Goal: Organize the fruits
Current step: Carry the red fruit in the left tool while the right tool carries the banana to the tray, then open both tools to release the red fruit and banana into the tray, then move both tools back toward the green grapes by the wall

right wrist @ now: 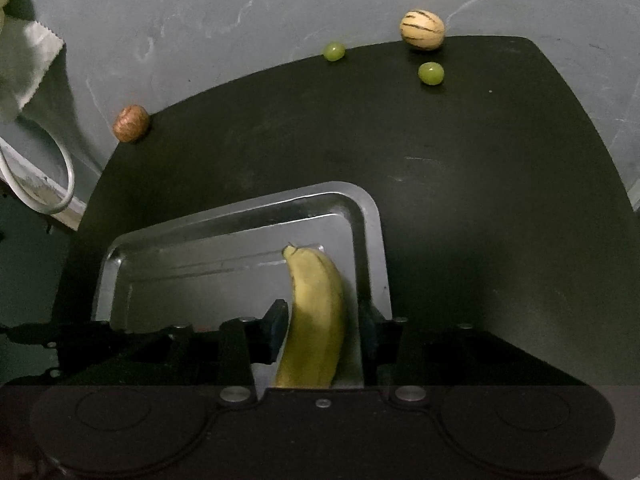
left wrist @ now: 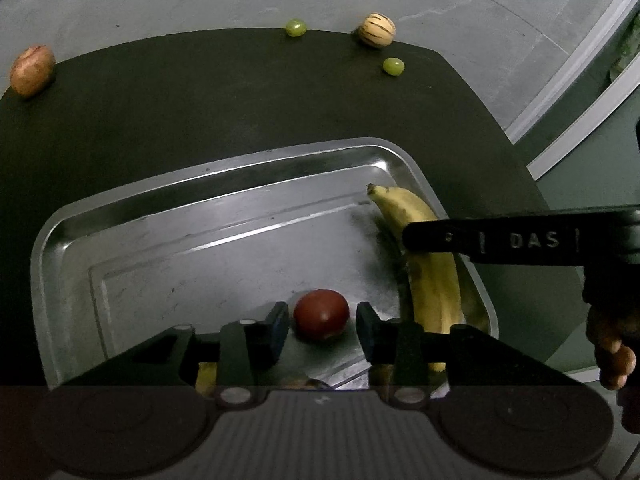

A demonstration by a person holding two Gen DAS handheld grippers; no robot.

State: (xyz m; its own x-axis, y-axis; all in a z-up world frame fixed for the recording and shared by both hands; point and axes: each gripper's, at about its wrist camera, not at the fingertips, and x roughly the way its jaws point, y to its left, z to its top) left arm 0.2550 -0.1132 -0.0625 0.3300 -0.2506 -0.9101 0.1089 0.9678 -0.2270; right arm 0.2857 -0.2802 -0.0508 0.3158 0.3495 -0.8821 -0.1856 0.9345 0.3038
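Note:
A metal tray (left wrist: 168, 216) sits on a dark mat (left wrist: 200, 112). A dark red round fruit (left wrist: 321, 313) lies in the tray between the fingers of my left gripper (left wrist: 322, 326), which is open with gaps on both sides. A yellow banana (left wrist: 430, 264) lies along the tray's right side. In the right wrist view the banana (right wrist: 316, 312) sits between the fingers of my right gripper (right wrist: 322, 326), which is open around it, over the tray (right wrist: 224, 240). The right gripper's finger (left wrist: 500, 240) crosses above the banana in the left view.
On the mat's far edge lie a striped pale melon-like fruit (left wrist: 377, 29), two green grapes (left wrist: 296, 28) (left wrist: 393, 66) and a brown fruit (left wrist: 32, 69) at far left. They also show in the right view: melon (right wrist: 422, 29), grapes (right wrist: 334, 51) (right wrist: 431, 73), brown fruit (right wrist: 131, 123). A white cable (right wrist: 60, 184) lies left.

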